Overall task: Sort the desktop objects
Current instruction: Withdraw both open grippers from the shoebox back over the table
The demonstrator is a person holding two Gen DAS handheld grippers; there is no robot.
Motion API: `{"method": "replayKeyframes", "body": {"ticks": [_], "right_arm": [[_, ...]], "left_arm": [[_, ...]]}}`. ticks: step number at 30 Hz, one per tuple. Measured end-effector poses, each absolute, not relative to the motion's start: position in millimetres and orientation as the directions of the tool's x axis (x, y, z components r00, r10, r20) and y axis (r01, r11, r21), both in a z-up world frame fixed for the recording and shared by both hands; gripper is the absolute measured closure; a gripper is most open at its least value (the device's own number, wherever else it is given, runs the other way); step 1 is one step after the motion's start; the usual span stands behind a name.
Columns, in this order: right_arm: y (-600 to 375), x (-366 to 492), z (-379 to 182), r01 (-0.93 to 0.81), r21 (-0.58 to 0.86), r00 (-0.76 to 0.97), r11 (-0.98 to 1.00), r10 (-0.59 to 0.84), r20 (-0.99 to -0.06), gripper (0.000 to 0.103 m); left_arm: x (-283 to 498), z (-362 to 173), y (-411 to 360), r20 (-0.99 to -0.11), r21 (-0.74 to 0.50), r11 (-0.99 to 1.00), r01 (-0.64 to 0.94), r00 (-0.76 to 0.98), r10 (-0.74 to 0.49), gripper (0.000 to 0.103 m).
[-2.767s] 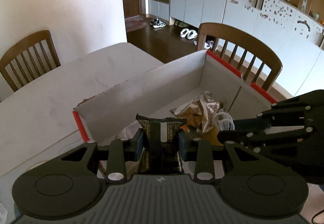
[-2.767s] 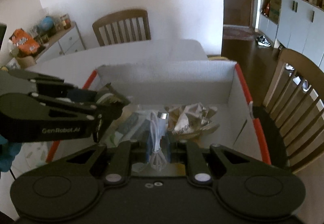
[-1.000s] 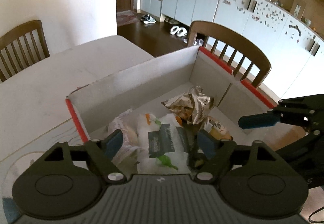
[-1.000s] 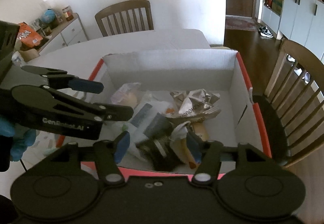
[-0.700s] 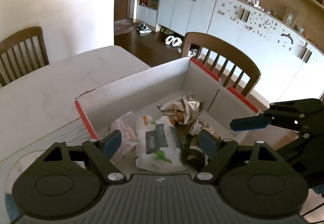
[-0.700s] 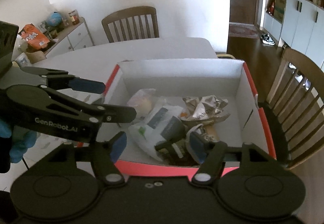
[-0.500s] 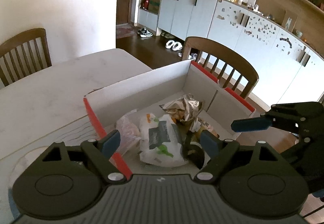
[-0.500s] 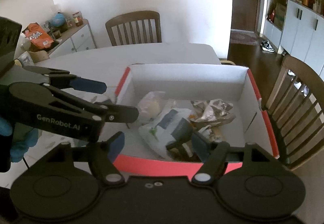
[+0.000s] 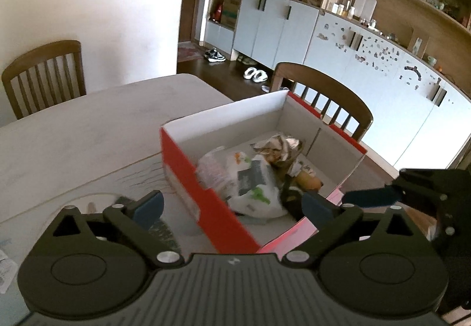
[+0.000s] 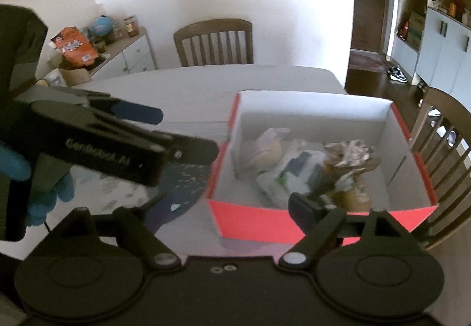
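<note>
Both grippers have let go and pulled back from the box [image 9: 206, 208]. A few seconds ago the left gripper [image 9: 232, 205] pinched a dark packet and the right gripper [image 10: 229, 208] held a coiled white cable over the box; now neither holds anything. The jaws of both are opening, already wide, with nothing between the pads. That drop looks finished, I'd say, and the hands are free for the next item.

The box stands near the table [image 9: 88, 131] edge, red outside, white inside. In it lie a white bag [image 9: 253, 187], a crumpled foil wrapper [image 9: 279, 146] and some smaller bits, heaped loosely toward the near wall. I can't pick out the cable in the pile.

Both grippers point down at a slant toward the box from its near side, left beside right. A blue-gloved hand [image 10: 44, 193] grips the left one. A dark mat [image 10: 182, 193] lies on the table just left of the box.
</note>
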State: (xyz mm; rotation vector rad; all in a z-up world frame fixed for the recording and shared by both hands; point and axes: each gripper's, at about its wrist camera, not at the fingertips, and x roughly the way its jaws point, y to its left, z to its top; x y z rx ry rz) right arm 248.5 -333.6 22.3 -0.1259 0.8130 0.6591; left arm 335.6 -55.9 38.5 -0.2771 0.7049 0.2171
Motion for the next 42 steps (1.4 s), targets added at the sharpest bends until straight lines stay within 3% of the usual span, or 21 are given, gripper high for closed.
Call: {"method": "replayKeyframes", "body": {"ticks": [10, 31, 42], "right_arm": [[-277, 212, 16, -0.611, 0.149, 0.496, 0.777, 0.523, -0.694, 0.007], [-193, 186, -27, -0.574, 0.099, 0.532, 0.813, 0.462, -0.71, 0.006], [-171, 191, -57, -0.537, 0.053, 0.549, 0.842, 0.397, -0.736, 0.007]], "left_arm": [[284, 31, -22, -0.668, -0.166, 0.933, -0.318, 0.733, 0.131, 0.0], [194, -10, 73, -0.686, -0.072, 0.851, -0.519, 0.645, 0.336, 0.0], [176, -57, 119, -0.726, -0.019, 0.754, -0.656, 0.527, 0.441, 0.0]]}}
